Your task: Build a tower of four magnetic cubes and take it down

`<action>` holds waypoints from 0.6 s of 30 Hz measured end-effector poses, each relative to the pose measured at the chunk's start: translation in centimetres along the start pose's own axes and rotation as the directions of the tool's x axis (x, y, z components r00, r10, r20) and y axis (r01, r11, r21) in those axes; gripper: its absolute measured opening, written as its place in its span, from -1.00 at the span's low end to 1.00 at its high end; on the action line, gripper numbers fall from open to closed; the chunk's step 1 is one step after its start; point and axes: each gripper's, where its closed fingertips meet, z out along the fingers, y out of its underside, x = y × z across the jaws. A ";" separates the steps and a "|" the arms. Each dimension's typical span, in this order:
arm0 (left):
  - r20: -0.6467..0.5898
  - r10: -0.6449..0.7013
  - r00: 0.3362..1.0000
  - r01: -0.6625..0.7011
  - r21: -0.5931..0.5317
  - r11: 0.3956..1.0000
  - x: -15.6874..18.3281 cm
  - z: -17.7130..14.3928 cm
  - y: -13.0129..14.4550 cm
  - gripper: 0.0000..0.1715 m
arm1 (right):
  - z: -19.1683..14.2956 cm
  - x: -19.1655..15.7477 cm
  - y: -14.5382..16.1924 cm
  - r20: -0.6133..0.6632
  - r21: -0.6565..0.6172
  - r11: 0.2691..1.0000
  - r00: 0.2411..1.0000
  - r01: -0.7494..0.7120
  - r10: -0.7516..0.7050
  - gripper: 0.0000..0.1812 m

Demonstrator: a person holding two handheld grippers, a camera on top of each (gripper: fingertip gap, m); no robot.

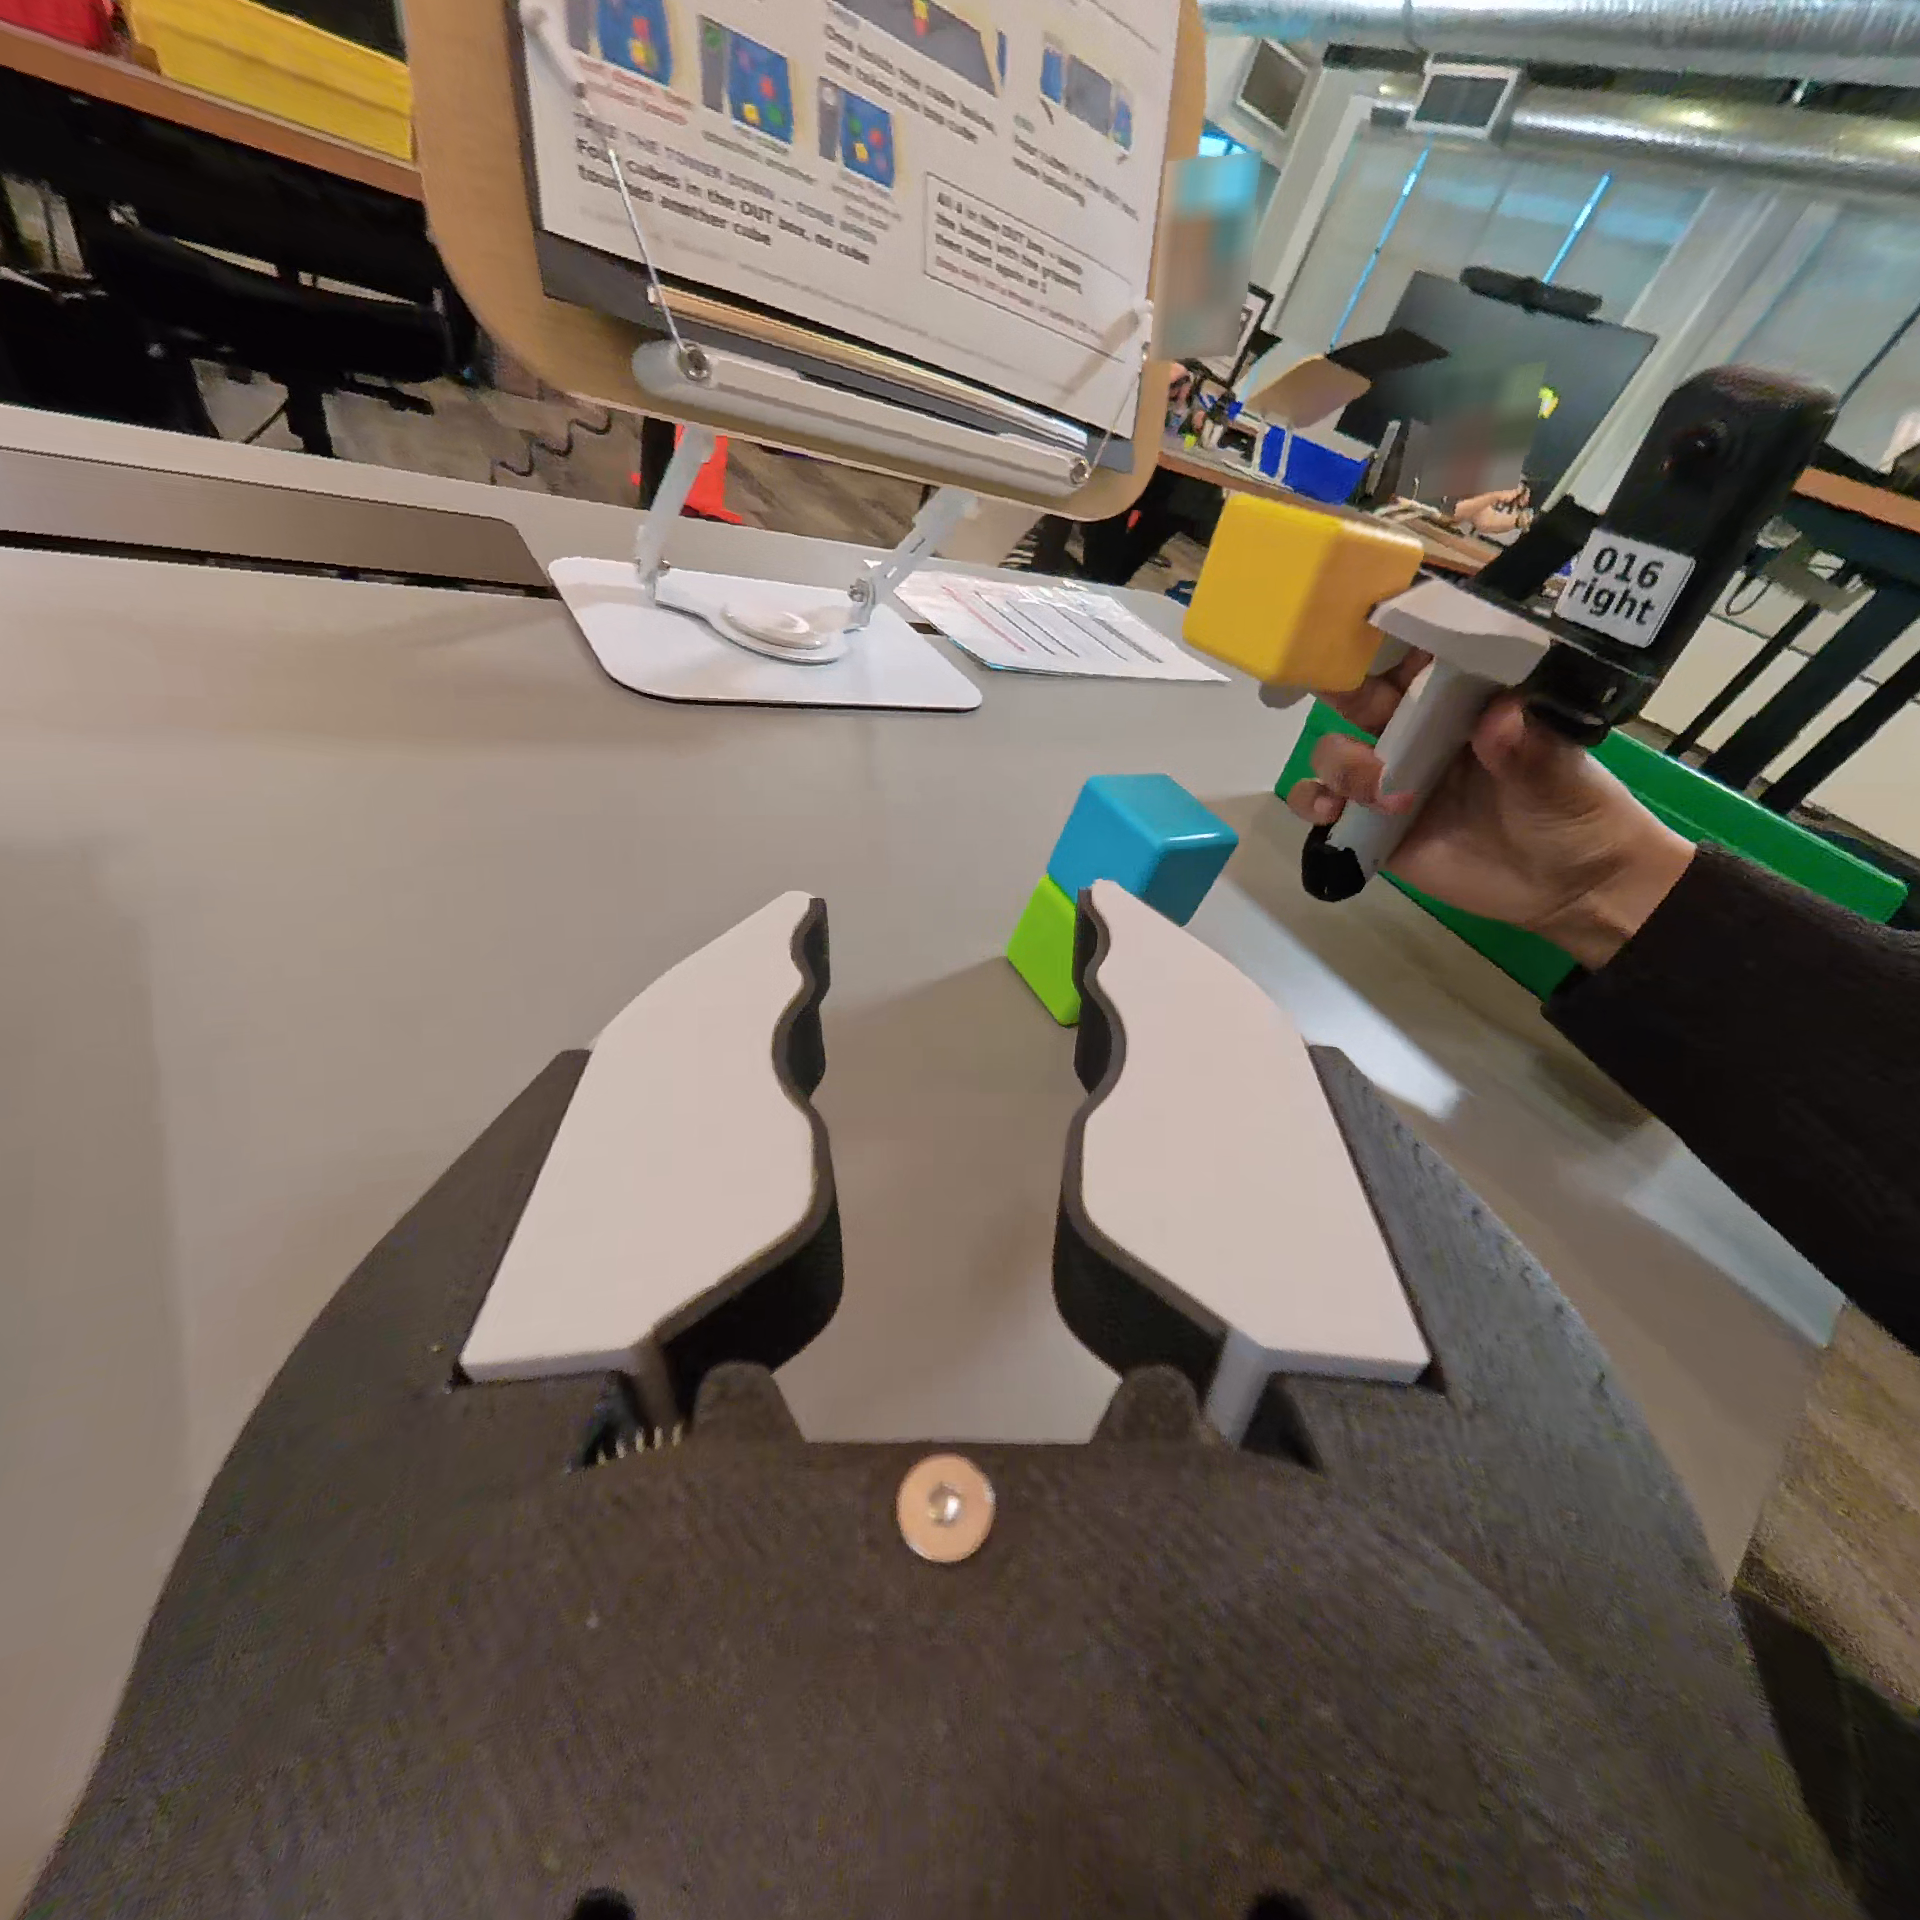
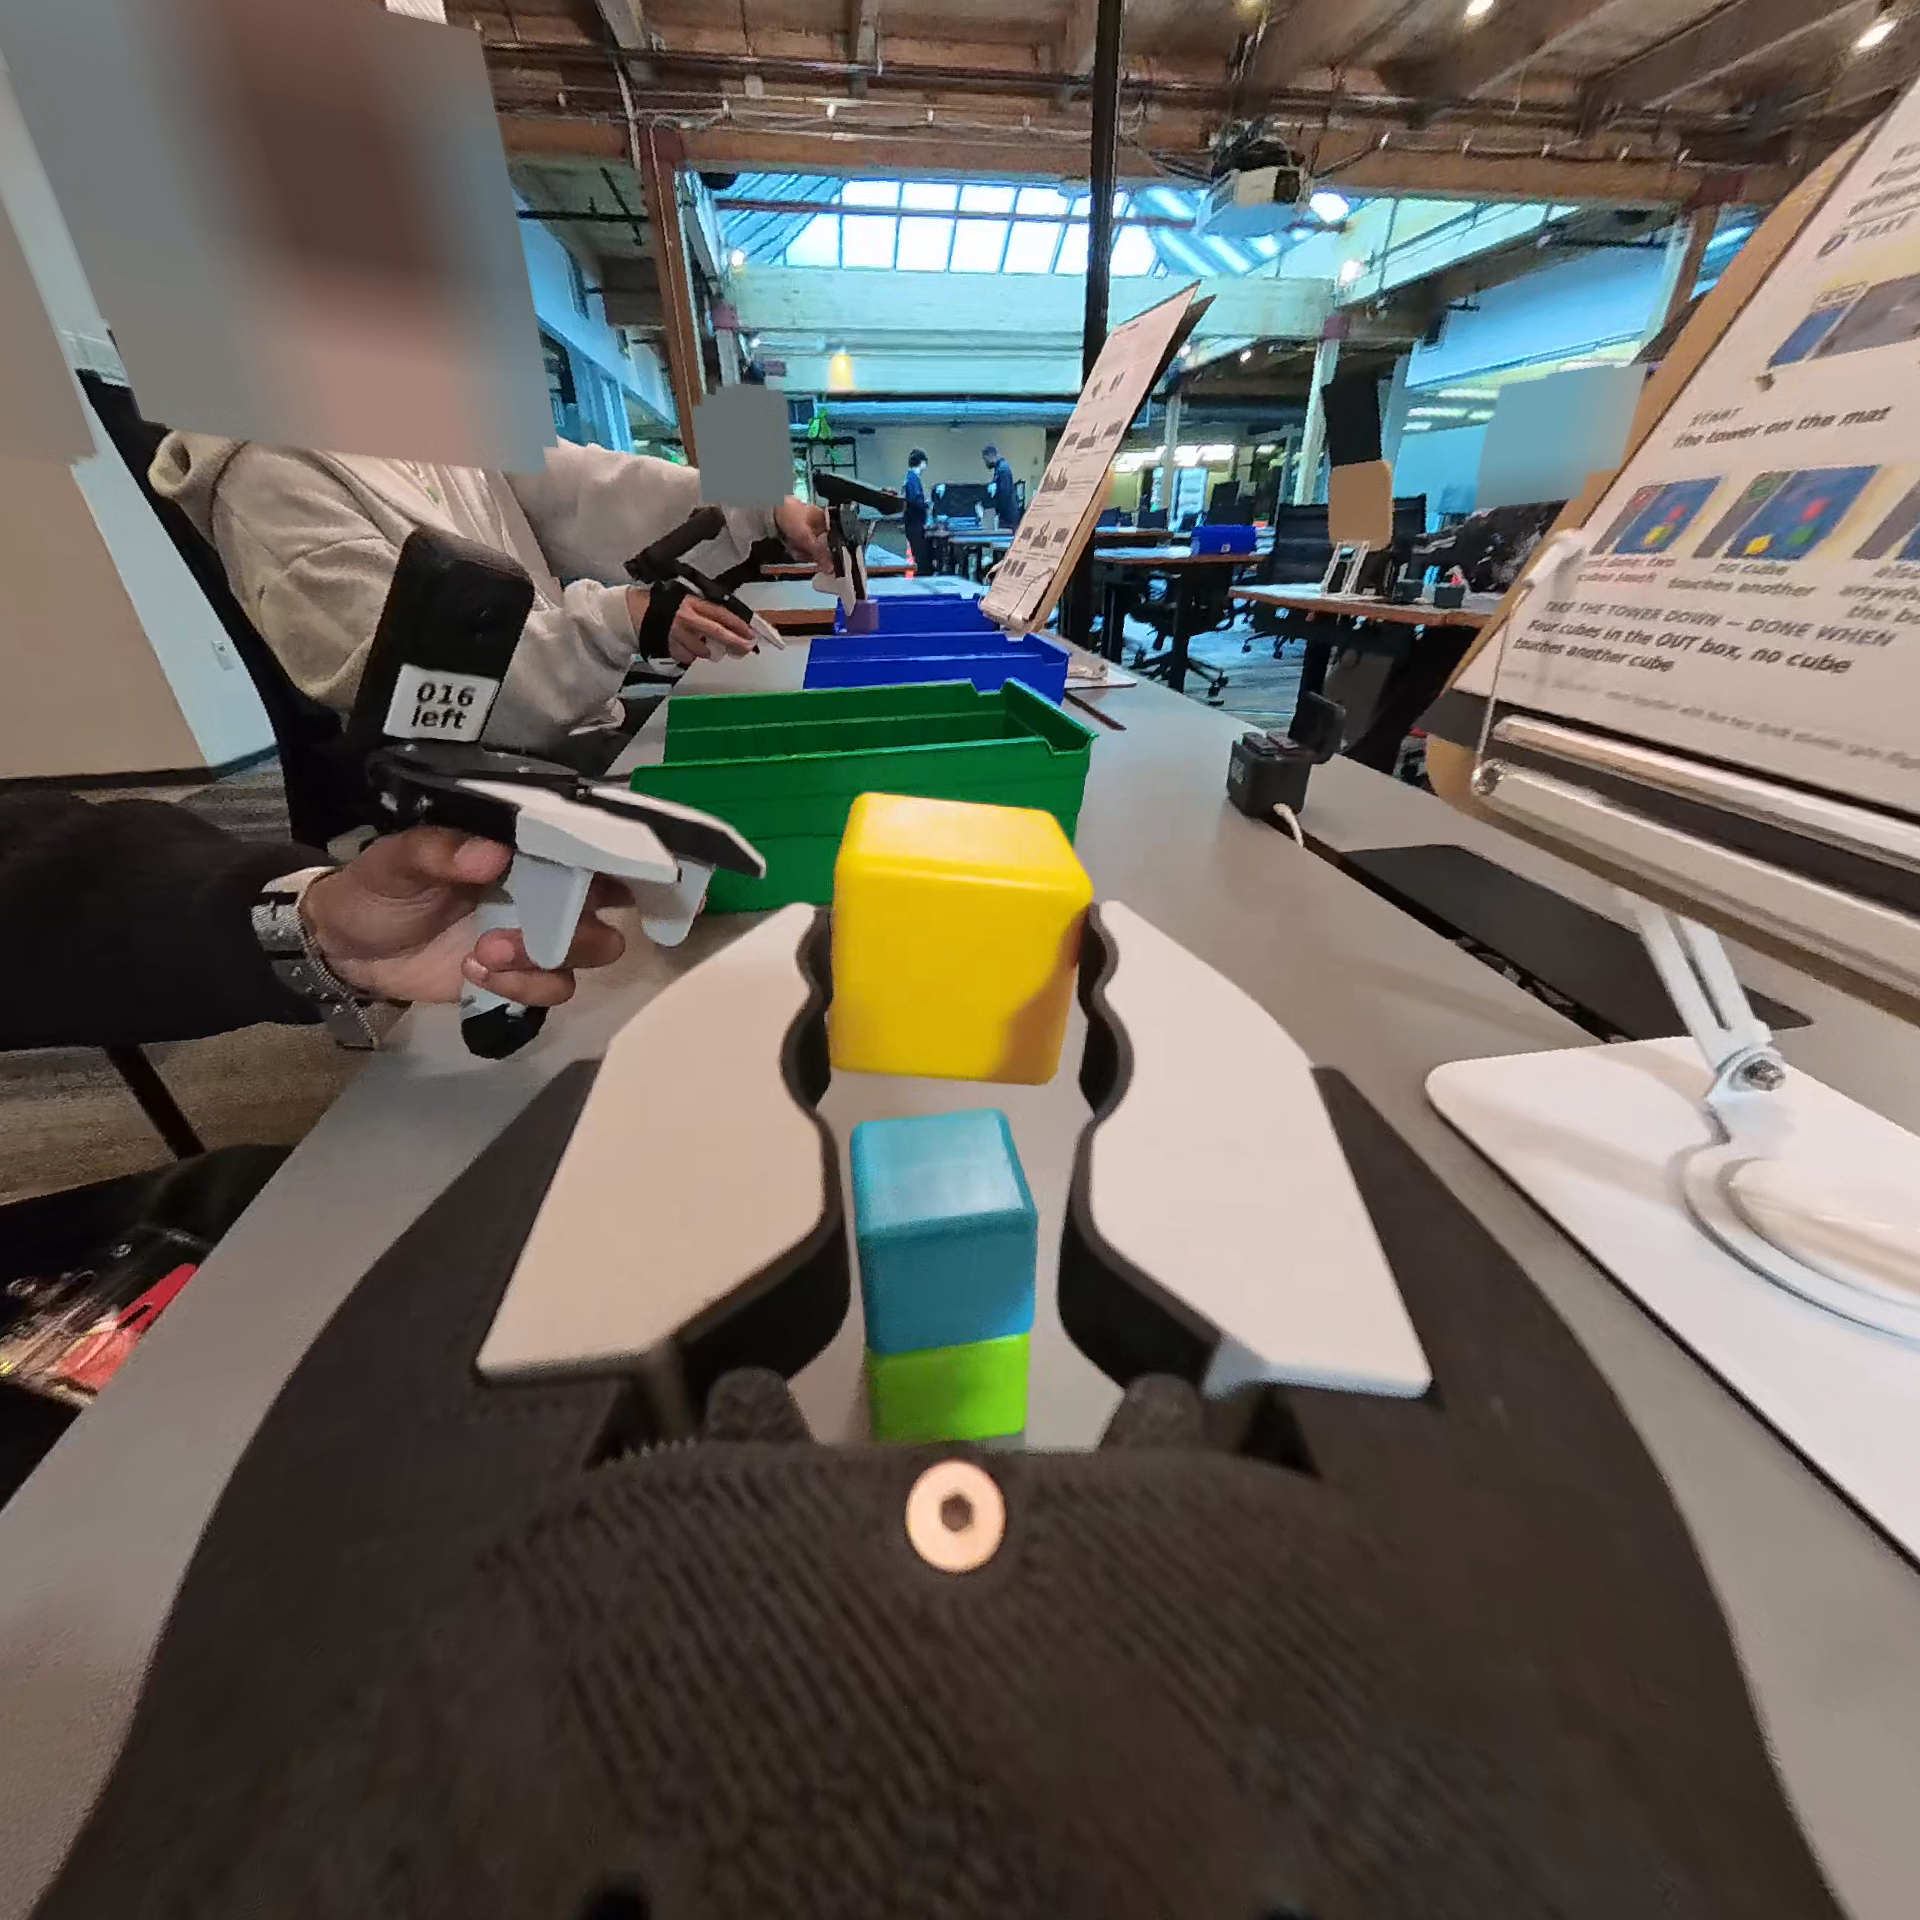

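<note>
A blue cube (image 1: pixel 1143 847) sits on a green cube (image 1: pixel 1044 961) on the grey table (image 1: pixel 416 831); the stack also shows in the right wrist view, blue cube (image 2: pixel 943 1226) over green cube (image 2: pixel 948 1387). My right gripper (image 2: pixel 954 935) is shut on a yellow cube (image 2: pixel 951 935) and holds it in the air above the stack; the left wrist view shows that yellow cube (image 1: pixel 1299 597) up and right of the stack. My left gripper (image 1: pixel 951 935) is open and empty, just left of the green cube. It also shows in the right wrist view (image 2: pixel 717 847).
A green bin (image 2: pixel 862 779) stands beyond the stack, blue bins (image 2: pixel 935 655) behind it. An instruction board on a white stand (image 1: pixel 769 644) sits at the back of the table. A sheet of paper (image 1: pixel 1049 629) lies next to it. Another person works farther along.
</note>
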 end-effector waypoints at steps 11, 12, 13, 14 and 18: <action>-0.016 -0.003 1.000 0.003 -0.013 1.000 0.2 0.4 0.3 -0.46 | 0.6 -0.7 2.6 0.055 -0.049 0.999 0.998 -0.007 0.010 -0.49; -0.016 -0.002 1.000 0.002 -0.014 1.000 0.2 0.5 0.3 -0.46 | 0.6 -0.7 2.6 0.055 -0.041 0.999 0.998 -0.012 0.014 -0.49; -0.015 0.000 1.000 0.000 -0.016 1.000 0.2 0.5 0.4 -0.46 | 0.7 -0.7 2.5 0.056 -0.031 0.999 0.998 -0.017 0.019 -0.49; -0.015 0.002 1.000 -0.002 -0.019 1.000 0.2 0.5 0.4 -0.46 | 0.7 -0.6 2.5 0.058 -0.026 0.999 0.998 -0.022 0.023 -0.49; -0.017 -0.004 1.000 0.004 -0.022 1.000 0.3 0.7 0.6 -0.46 | 1.1 -0.7 3.4 0.068 -0.055 0.998 0.998 -0.014 0.018 -0.49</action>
